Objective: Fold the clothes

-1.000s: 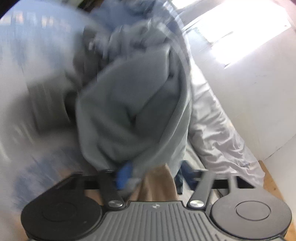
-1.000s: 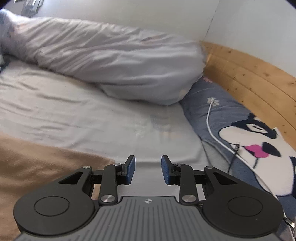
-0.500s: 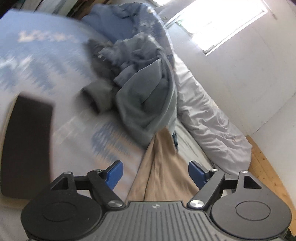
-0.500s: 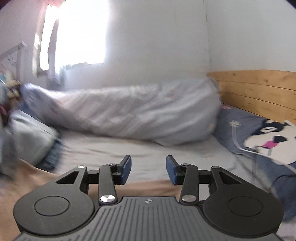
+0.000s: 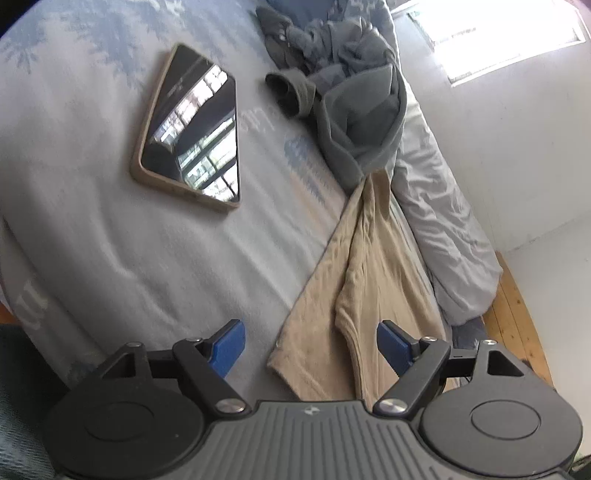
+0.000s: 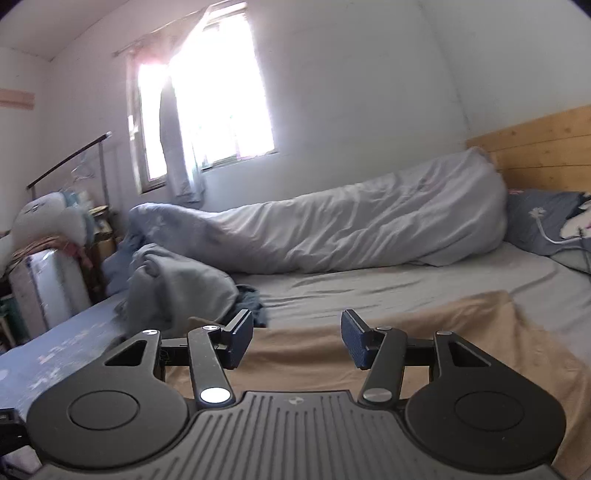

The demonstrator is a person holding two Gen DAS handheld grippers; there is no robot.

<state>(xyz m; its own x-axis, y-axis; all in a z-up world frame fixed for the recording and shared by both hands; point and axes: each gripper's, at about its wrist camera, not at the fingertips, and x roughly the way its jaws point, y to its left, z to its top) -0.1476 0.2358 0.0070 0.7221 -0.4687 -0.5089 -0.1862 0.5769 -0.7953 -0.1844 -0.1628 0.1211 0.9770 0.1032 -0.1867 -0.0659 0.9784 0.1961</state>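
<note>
**Both tongs released above a tan garment on the bed**

The left tongs point(image 5: 311, 345) hang with their blue-padded jaws spread wide and nothing between them, above the near end of a tan ribbed-knit garment point(image 5: 364, 280). That garment lies stretched out along the bed, creased lengthwise, its far end reaching a crumpled grey-green fleece garment point(image 5: 364, 118). A rolled dark grey cuff or sock point(image 5: 291, 90) sits just beside the fleece, and more rumpled blue-grey clothing point(image 5: 332, 33) is piled beyond it. To the left of the tan garment, well apart from it, a dark-screened smartphone in a tan case point(image 5: 192, 129) lies flat on the pale blue patterned blanket point(image 5: 92, 229).

The right tongs point(image 6: 297, 338) are likewise released, their jaws parted and holding nothing. They are low over the tan garment point(image 6: 424, 332), which spreads across the grey bed sheet point(image 6: 406, 284). The fleece garment point(image 6: 177, 288) is heaped at the left. Behind, a long bunched pale grey duvet point(image 6: 351, 225) lies along the white wall, under a bright window point(image 6: 218, 107). A wooden headboard point(image 6: 546, 147) and a dark blue pillow point(image 6: 543, 221) with a white cable point(image 6: 546, 236) on it stand to the right.
</note>
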